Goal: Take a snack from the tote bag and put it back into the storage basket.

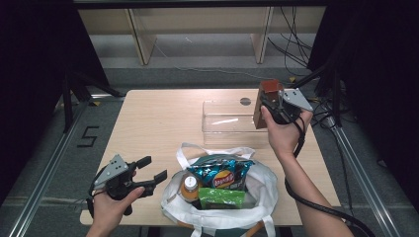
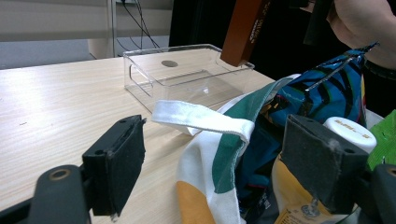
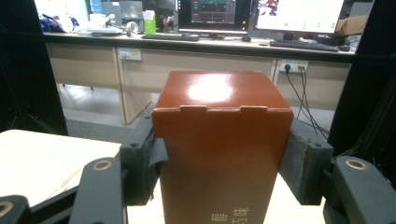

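Risk: the brown box (image 1: 264, 104) is tall and pinched only at its sides; tilted, it could catch the clear bin's (image 1: 225, 118) rim on the way in.
Right gripper (image 3: 219, 154): pads pressed on both box faces, hand raised, box hanging below it over the bin's right end.
Left gripper (image 1: 148, 173): jaws spread, empty, held low with the tote bag (image 1: 267, 185) of snacks just ahead.

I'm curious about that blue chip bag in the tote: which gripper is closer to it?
Left. The left gripper, fingers open, sits just beside the tote bag holding the chip bag. The right gripper holds a brown box over the clear tray, farther away.
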Demonstrator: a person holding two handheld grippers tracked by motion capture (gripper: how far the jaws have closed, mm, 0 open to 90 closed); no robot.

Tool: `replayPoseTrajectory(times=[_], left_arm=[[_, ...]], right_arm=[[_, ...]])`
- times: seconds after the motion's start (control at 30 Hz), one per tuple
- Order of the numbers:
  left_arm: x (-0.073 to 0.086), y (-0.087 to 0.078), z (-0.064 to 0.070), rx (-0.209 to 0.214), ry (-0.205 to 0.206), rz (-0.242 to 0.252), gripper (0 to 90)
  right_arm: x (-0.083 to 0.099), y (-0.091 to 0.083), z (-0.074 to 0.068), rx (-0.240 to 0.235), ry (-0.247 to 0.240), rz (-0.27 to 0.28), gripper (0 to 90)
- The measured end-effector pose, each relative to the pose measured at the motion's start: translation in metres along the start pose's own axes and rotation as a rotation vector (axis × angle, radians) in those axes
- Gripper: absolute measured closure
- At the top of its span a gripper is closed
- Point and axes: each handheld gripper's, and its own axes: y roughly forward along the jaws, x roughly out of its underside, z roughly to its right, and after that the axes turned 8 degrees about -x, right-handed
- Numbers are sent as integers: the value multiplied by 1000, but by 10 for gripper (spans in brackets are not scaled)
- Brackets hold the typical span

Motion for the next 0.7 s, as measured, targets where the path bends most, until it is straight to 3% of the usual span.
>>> replayPoseTrajectory(times=[0.53,0.63,0.67,0.7], left_arm=[[1,0,1,0,-12,-5,208],[1,0,1,2,0,-3,207],[1,0,1,-1,-12,-4,208],[1,0,1,0,-11,-3,207]], right_arm=[[7,6,0,16,6,-11,390],[8,8,1,17,-28,-7,389],[9,6,-1,22,1,-21,389],[9,7,0,21,1,-21,389]])
